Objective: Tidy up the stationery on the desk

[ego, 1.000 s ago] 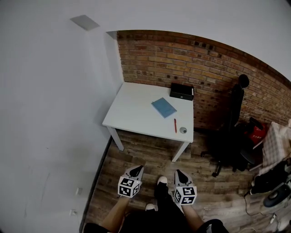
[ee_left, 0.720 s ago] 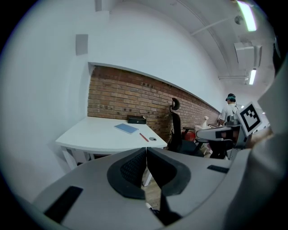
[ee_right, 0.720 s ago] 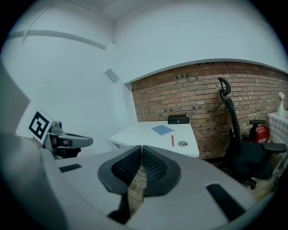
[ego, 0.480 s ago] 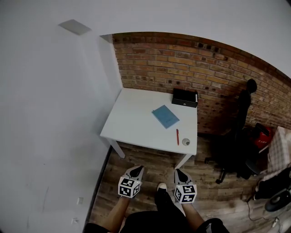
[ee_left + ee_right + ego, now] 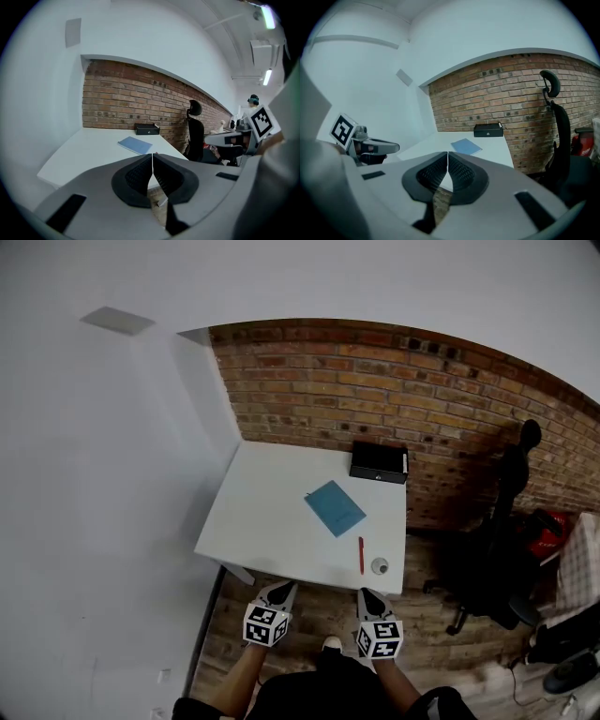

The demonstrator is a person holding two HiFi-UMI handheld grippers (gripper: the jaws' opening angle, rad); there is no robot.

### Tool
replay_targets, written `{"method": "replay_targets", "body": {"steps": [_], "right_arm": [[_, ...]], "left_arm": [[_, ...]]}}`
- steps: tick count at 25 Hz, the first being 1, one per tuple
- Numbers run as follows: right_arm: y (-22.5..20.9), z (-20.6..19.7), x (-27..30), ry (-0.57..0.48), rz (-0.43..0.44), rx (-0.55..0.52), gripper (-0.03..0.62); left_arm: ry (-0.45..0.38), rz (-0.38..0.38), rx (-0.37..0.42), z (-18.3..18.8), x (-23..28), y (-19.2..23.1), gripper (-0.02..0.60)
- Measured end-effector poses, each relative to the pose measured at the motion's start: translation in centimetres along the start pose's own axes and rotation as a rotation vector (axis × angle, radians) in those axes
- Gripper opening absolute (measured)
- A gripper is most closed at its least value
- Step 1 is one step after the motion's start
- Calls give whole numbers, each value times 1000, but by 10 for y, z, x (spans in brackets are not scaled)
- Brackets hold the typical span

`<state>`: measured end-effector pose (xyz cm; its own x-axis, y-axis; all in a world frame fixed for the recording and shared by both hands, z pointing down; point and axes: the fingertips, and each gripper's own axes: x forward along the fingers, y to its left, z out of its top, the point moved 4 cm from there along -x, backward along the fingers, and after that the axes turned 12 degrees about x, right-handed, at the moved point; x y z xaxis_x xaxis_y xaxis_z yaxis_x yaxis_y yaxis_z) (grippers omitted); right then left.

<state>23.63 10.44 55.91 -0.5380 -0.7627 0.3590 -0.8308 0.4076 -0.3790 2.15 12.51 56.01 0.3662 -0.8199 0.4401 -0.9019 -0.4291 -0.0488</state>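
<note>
Brick wall (image 5: 375,381), black office chair (image 5: 492,563) beside it, wooden plank floor (image 5: 220,643)

One white desk (image 5: 253,521) bears four items: one blue notebook (image 5: 334,508), one red pen (image 5: 361,555), one small round object (image 5: 379,566) at 5 o'clock, one black box (image 5: 379,463) at 1 o'clock — beside it, one office chair (image 5: 497,549).

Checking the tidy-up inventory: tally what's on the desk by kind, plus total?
Blue notebook: 1
Red pen: 1
Black box: 1
Small round grey item: 1
Total: 4
</note>
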Motion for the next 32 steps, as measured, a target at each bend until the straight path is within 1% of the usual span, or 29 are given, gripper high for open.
{"method": "replay_targets", "body": {"steps": [6, 9, 14, 17, 23, 27, 29, 32], "right_arm": [[-14, 24, 51, 41, 33, -17, 23], [-18, 32, 68, 58, 46, -16, 23], [-24, 35, 92, 86, 37, -2, 23], [-23, 37, 111, 87, 28, 10, 23], [-20, 51, 161, 61, -33, 44, 23], [-18, 62, 197, 44, -110, 79, 23], [-17, 66, 212, 41, -145, 121, 24], [-17, 69, 235, 36, -178, 217, 25]], "left_arm": [[4, 6, -5, 24, 49, 30, 17], [14, 0, -5, 29, 65, 40, 17], [31, -16, -19, 31, 88, 57, 17], [32, -39, -10, 32, 105, 76, 17], [30, -141, 52, 43, 149, 119, 17], [32, -206, 84, 52, 179, 154, 17], [32, -241, 99, 56, 192, 170, 17], [30, -305, 127, 63, 211, 192, 18]]}}
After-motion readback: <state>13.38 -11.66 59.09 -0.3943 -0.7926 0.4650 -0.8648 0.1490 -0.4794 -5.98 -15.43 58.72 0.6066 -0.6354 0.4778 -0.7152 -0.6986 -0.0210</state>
